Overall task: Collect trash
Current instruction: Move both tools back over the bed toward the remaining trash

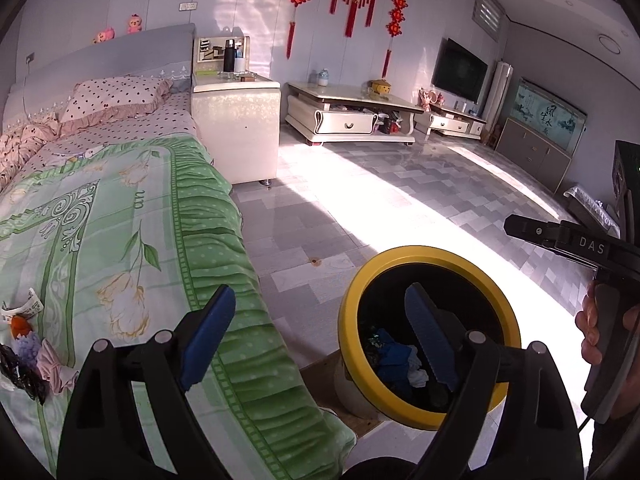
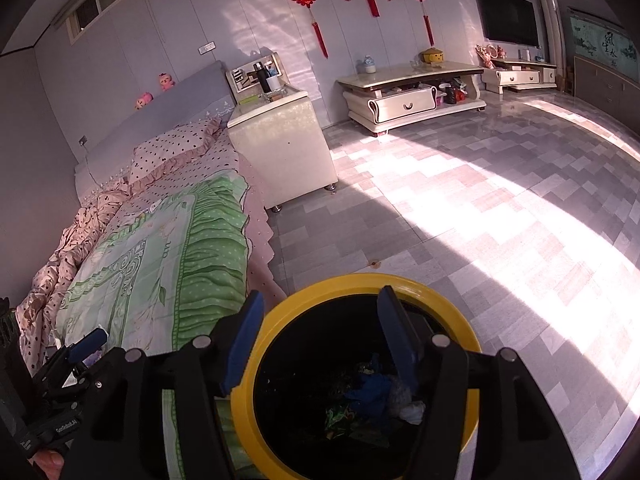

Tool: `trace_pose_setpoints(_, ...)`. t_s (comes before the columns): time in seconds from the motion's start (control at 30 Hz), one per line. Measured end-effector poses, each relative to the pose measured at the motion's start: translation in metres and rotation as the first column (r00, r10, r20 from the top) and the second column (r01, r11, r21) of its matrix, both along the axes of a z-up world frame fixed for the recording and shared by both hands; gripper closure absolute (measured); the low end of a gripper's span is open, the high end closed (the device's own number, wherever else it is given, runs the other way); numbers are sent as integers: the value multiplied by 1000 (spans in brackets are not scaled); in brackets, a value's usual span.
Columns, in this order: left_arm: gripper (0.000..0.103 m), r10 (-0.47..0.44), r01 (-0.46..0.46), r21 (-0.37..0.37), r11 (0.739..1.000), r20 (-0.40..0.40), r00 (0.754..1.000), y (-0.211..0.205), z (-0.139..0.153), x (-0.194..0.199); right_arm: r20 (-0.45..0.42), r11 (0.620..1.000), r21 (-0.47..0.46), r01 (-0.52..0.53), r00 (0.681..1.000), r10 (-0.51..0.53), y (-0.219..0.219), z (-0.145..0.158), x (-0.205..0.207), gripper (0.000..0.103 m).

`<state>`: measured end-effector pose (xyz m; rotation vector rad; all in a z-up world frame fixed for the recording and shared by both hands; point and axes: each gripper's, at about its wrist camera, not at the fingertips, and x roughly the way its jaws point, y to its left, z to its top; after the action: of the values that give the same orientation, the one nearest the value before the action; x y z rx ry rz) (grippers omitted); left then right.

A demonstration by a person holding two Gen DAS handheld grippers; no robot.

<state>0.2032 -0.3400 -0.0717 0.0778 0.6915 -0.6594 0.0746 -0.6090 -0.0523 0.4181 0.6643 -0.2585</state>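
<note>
Both tongs tilt downward. The left tongs (image 1: 324, 344) stand wide apart and empty, one finger over the green bedspread (image 1: 120, 240), the other over the yellow-rimmed bin (image 1: 424, 254). The right tongs (image 2: 320, 344) hang apart and empty above that bin, trash (image 2: 372, 400) lying directly below them. Only the left view shows leftover scraps (image 1: 24, 344) on the bed, left of its tongs, and a hand (image 1: 596, 328) gripping the right handle.

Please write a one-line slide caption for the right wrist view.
Open right gripper above the yellow-rimmed bin holding trash, beside the bed.
</note>
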Motion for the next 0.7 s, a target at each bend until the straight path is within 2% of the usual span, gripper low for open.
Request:
trace_pose_setpoints(0.3,18,147,-147,5,989,44,988,90,16,17,70,987,-30,-157,985,158,73,32,25,41)
trace_pose_setpoints(0.53,18,268,-269,17,963,60,962,166,20,30,82,959,-37,-282,955,284,140,45,57,41)
trace_pose_setpoints(0.7,18,344,-347,37,937,63,937,214,15,38,73,929,-36,-368,926,370,189,42,80,40)
